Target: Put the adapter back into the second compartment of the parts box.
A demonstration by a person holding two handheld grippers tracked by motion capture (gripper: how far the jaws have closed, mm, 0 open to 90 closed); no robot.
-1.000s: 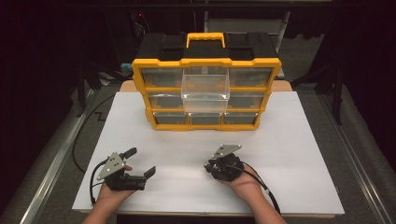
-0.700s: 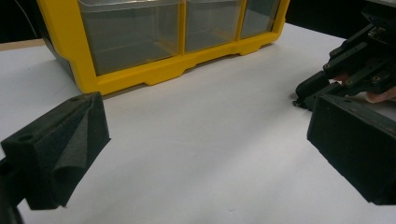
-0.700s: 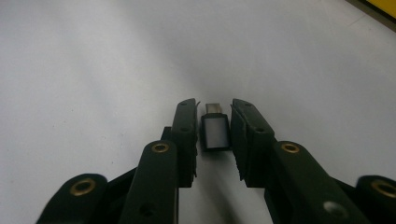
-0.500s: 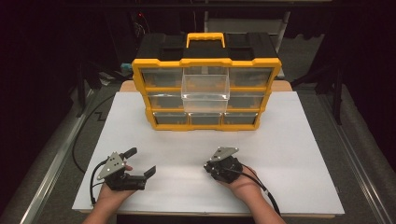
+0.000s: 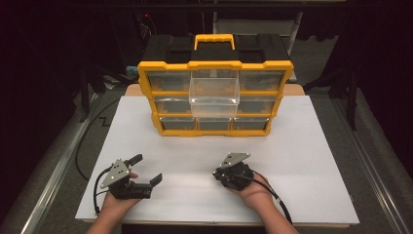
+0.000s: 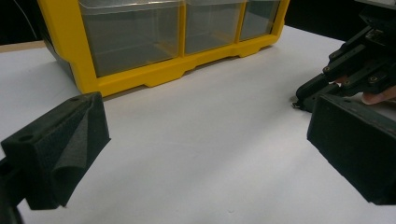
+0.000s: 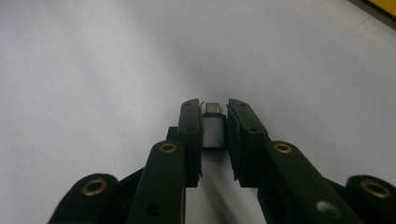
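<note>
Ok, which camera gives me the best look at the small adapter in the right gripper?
The right gripper view: the small grey adapter sits clamped between the right gripper jaws, metal plug end forward. In the high view and the left gripper view, the gripper body hides it.

Yellow organizer (image 5: 215, 92); seemingly grey adapter (image 7: 214, 130); white board (image 5: 302, 161).

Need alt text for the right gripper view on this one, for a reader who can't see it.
Two black jaws of the right gripper are shut on a small grey adapter, whose metal plug tip pokes out between the fingertips. Behind it lies the plain white table, and a sliver of the yellow drawer box shows at the top right corner.
</note>
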